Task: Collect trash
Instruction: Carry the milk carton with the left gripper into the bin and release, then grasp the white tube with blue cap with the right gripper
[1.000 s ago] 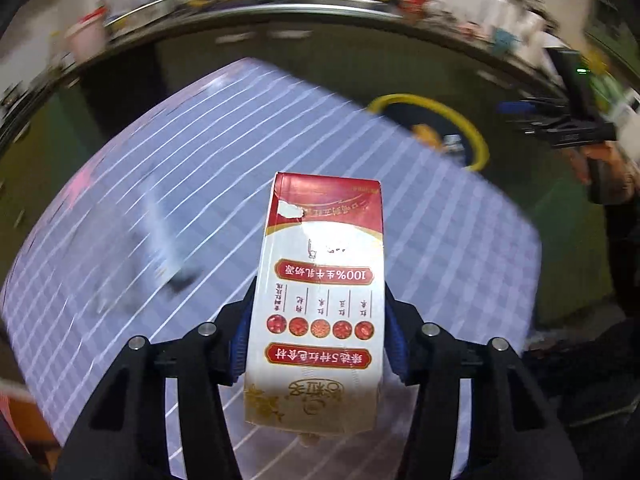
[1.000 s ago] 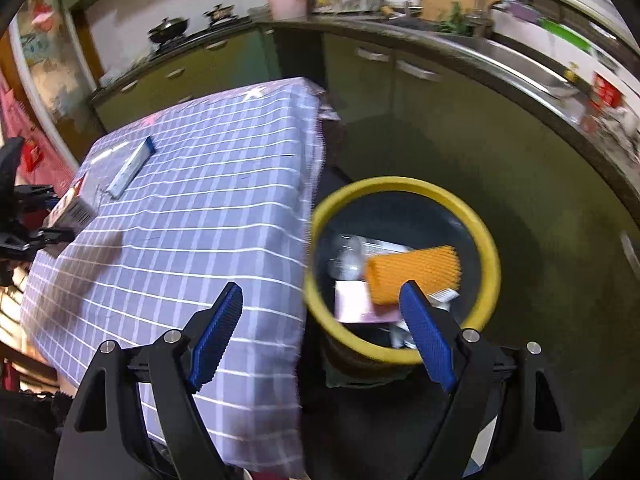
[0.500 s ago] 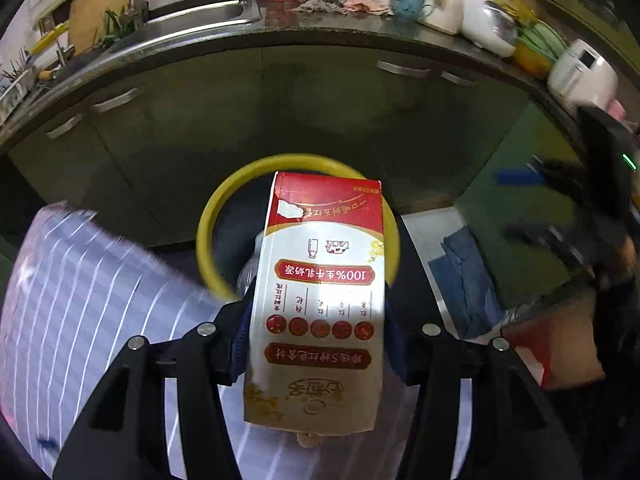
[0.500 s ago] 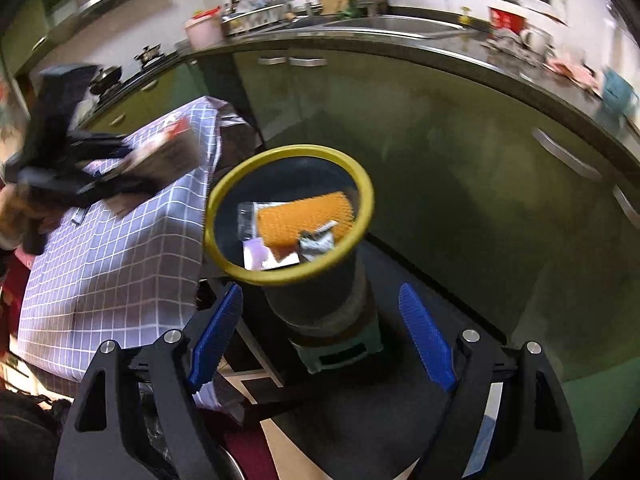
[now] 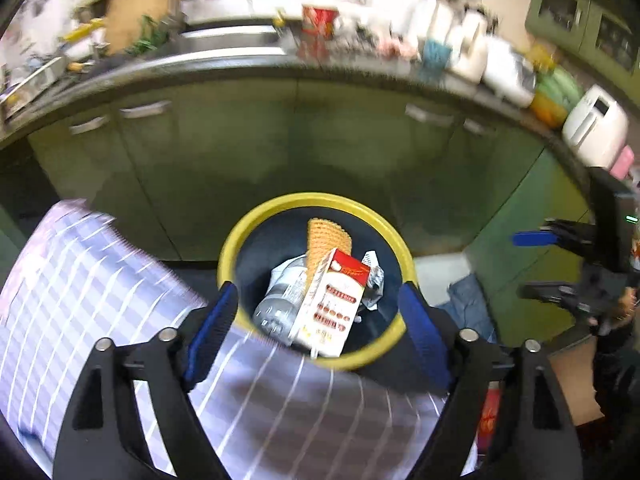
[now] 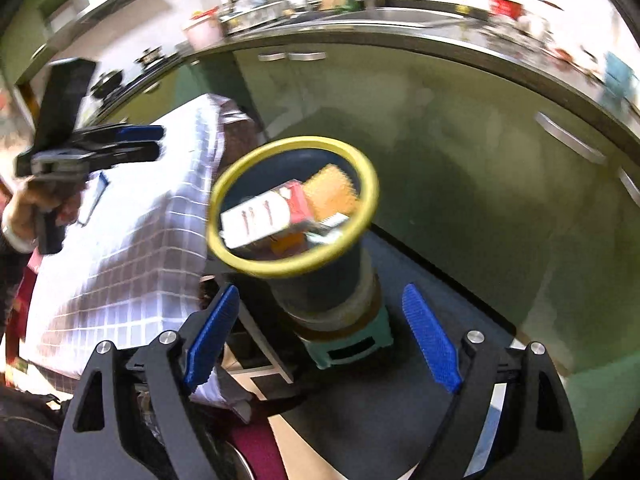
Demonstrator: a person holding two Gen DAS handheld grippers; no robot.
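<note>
Yellow-rimmed dark round trash bin (image 5: 228, 256) stands just beside edge of table with purple checked cloth (image 5: 80, 280), before green kitchen cabinets (image 5: 320, 136). Inside the bin: red-and-white milk carton (image 5: 332, 308) tilted atop clear plastic bottle (image 5: 276, 308), orange ribbed foam piece (image 5: 326, 236) behind carton.

Both wrist cameras look down at bin (image 5: 312, 204).

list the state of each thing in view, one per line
left gripper: fingers opening, nothing between them
right gripper: open, empty
milk carton: released, inside the bin, tilted
trash bin: no lid, partly filled
orange mesh sleeve: in the bin, behind the carton
plastic bottle: in the bin, on its side
checked tablecloth: spread over the table
</note>
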